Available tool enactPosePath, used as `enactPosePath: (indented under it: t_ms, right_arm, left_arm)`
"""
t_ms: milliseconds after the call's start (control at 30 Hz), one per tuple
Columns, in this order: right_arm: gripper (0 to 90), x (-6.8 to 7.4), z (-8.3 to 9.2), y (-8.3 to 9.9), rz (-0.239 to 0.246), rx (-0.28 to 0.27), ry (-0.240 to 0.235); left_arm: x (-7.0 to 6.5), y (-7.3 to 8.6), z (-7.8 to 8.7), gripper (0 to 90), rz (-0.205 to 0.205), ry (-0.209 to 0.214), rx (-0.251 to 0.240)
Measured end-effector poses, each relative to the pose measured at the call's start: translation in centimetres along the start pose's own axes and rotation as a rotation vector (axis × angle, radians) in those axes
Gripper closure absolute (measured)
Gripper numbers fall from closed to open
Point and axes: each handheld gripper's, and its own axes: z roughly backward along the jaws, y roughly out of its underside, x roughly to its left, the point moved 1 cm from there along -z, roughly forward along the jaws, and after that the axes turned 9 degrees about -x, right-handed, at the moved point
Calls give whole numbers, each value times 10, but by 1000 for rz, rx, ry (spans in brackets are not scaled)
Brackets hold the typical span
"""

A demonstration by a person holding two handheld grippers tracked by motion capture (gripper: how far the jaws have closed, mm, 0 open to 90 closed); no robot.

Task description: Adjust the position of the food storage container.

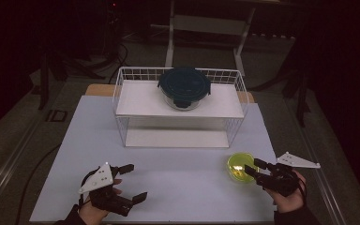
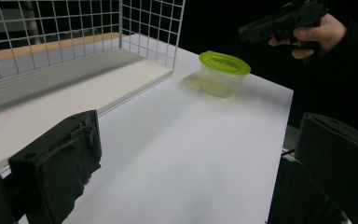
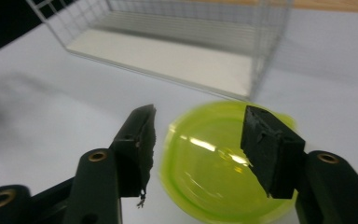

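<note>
A small clear tub with a lime-green lid [image 1: 238,165] stands on the white table at the right front, just off the rack's corner. My right gripper [image 1: 253,169] comes at it from the right, tips over its near rim. In the right gripper view the two black jaws straddle the green lid [image 3: 214,172] from above with a gap on each side, and the pads do not press on it. My left gripper [image 1: 135,183] rests at the left front, jaws spread wide with nothing between them. From the left gripper view the tub [image 2: 223,70] stands far off.
A white wire rack [image 1: 122,84] with two shelves stands at the back middle of the table [image 1: 178,164]. A round dark-blue lidded container [image 1: 184,86] sits on its top shelf. The table's right edge runs close behind my right hand.
</note>
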Motion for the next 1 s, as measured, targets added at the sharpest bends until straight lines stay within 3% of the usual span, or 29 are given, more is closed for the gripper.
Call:
enactPosePath:
  t_ms: [133, 500, 800, 1000]
  right_arm:
    - [635, -11, 9, 6, -10, -9, 34]
    - [889, -41, 18, 24, -56, 42, 127]
    - [899, -56, 2, 49, -115, 112, 160]
    - [900, -57, -9, 60, -130, 149, 156]
  left_arm:
    - [0, 1, 0, 4, 6, 5, 1]
    - [1, 2, -1, 3, 4, 3, 5]
    - [1, 1, 0, 4, -2, 3, 2]
    - [1, 1, -1, 3, 1, 4, -2]
